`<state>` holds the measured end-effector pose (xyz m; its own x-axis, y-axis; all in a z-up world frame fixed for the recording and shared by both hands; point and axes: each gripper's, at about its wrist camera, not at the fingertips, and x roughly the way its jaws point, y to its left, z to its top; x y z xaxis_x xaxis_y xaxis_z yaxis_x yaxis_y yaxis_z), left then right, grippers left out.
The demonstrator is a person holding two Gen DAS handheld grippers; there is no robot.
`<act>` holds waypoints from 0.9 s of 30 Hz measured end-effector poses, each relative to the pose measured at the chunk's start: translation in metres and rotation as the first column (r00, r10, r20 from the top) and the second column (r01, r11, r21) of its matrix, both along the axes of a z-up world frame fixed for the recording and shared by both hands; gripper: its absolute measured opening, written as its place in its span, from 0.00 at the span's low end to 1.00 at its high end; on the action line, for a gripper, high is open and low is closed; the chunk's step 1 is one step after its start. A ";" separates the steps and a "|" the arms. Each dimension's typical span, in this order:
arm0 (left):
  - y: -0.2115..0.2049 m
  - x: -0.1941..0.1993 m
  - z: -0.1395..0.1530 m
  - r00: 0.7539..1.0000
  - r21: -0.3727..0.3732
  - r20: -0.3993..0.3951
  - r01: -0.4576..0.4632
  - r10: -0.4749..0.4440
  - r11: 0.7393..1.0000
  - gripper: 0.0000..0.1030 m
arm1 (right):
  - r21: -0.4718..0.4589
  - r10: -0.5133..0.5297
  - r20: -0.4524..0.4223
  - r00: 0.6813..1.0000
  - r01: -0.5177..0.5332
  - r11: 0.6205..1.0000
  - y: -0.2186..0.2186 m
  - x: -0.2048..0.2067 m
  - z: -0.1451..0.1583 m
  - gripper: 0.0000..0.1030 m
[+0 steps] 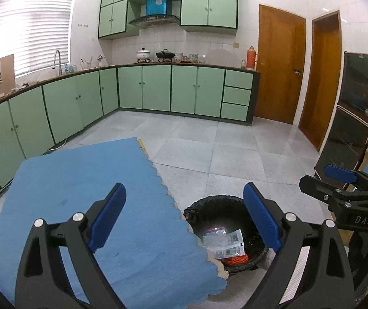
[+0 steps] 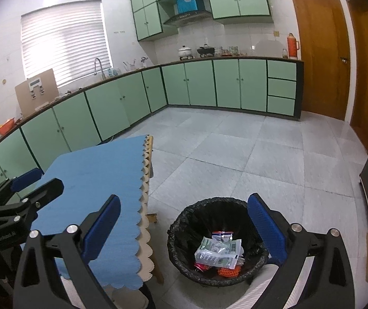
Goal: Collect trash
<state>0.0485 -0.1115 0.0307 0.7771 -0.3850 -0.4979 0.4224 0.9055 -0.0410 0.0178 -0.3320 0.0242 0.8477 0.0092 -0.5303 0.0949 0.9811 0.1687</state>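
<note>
A round bin with a black liner stands on the floor beside the table; it also shows in the left wrist view. Inside lie clear plastic wrappers, a red-edged packet and an orange item; the wrappers show in the left wrist view too. My left gripper is open and empty over the table's right edge. My right gripper is open and empty above the bin. Each gripper shows in the other's view, the right and the left.
A table with a blue scalloped cloth lies left of the bin. Green kitchen cabinets line the far walls. Wooden doors stand at the right. A dark glass-fronted cabinet stands at the far right. Grey tiled floor spreads beyond.
</note>
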 end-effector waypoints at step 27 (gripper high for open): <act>0.026 -0.021 0.014 0.997 -0.026 0.052 -0.047 0.048 0.999 0.87 | -0.034 0.047 0.051 0.998 -0.045 0.998 0.022 -0.014 0.014 0.94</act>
